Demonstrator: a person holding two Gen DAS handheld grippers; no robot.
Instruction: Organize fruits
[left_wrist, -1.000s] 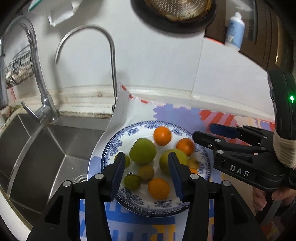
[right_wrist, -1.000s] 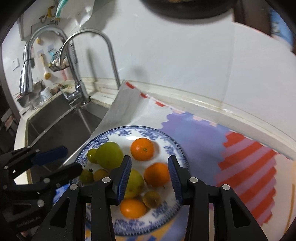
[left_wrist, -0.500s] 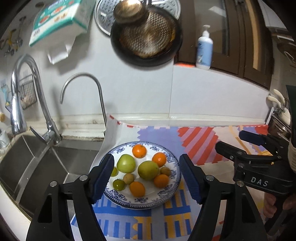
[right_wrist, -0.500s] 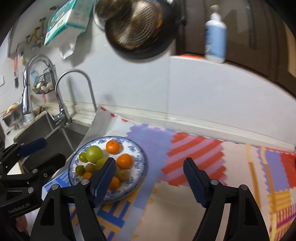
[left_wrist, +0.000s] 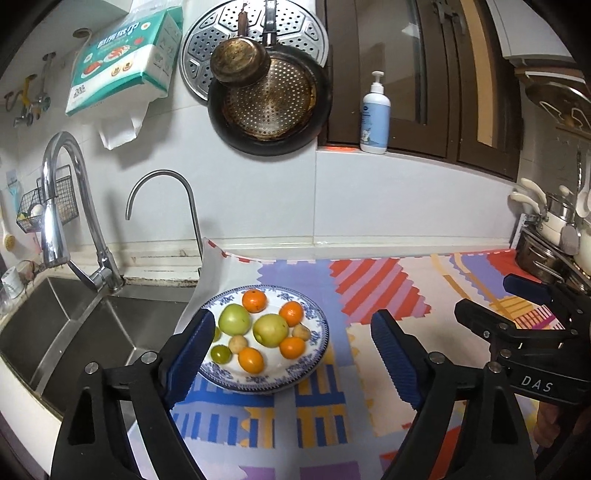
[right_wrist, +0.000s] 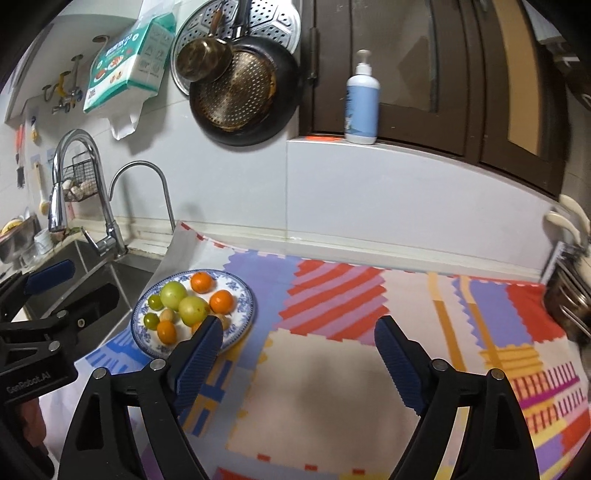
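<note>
A blue-and-white plate (left_wrist: 317, 350) sits on a colourful patterned mat next to the sink. It holds several oranges (left_wrist: 254, 300), two large green fruits (left_wrist: 270, 329) and some small green and yellow ones. My left gripper (left_wrist: 291, 354) is open and empty, held back above the plate's near side. My right gripper (right_wrist: 299, 354) is open and empty over the mat, to the right of the plate (right_wrist: 245, 317). The right gripper also shows at the right of the left wrist view (left_wrist: 517, 317).
A steel sink (left_wrist: 55, 332) with two faucets (left_wrist: 162, 206) lies left of the plate. Pans (left_wrist: 267, 107) hang on the wall above. A soap bottle (left_wrist: 375, 118) stands on the ledge. Pots (left_wrist: 546, 254) sit at the far right. The patterned mat (right_wrist: 369, 332) covers the counter.
Both grippers have pulled back and up from the plate and their jaws have opened wide. The right gripper has moved to the right, over the mat. The fruits stay on the plate.
</note>
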